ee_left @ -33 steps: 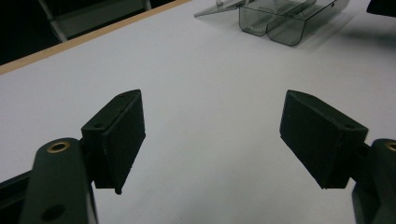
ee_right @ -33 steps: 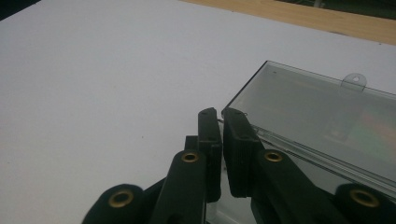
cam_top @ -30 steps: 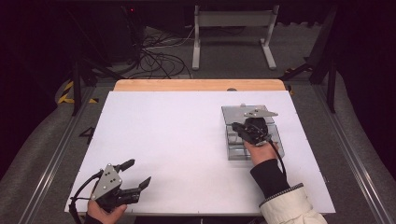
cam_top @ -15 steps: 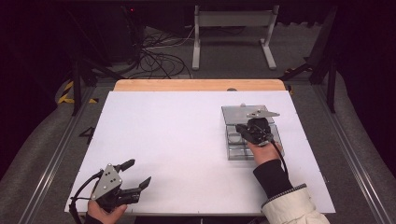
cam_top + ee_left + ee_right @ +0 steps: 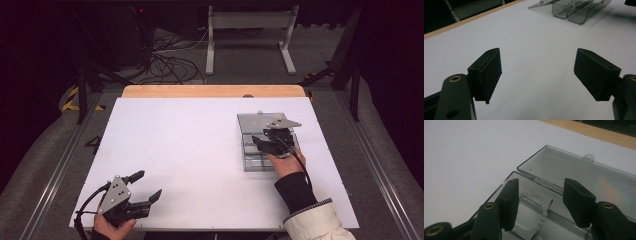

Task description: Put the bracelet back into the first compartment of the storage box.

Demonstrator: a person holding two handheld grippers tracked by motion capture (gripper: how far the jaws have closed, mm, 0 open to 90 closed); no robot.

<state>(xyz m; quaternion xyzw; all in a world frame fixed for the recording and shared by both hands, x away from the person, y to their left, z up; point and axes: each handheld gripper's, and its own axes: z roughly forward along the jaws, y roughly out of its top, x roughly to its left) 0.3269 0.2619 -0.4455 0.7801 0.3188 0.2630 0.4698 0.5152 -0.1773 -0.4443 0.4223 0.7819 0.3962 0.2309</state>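
Observation:
A smoky clear plastic box [image 5: 252,159] with compartments sits at the right of the white table, its lid [image 5: 254,122] folded flat behind it. A white bead bracelet [image 5: 543,213] lies in one compartment. My right gripper [image 5: 257,142] hovers over the box [image 5: 503,185]. Its jaws have just been opening and stand apart above the bracelet, with the pads pressing on nothing. My left gripper [image 5: 149,185] rests at the table's near left corner, open and empty. In the left gripper view its jaws [image 5: 537,72] frame bare table, with the box [image 5: 574,12] far off.
The white table top [image 5: 190,145] ends in a wooden strip [image 5: 215,91] at the far edge. Beyond it stand a metal frame [image 5: 250,30] and loose cables [image 5: 170,55] on the floor. A tab [image 5: 589,158] sticks out from the lid's far edge.
The right gripper's jaws have spread apart over the box, and its hand shifted only slightly. The left gripper has stayed where it was.

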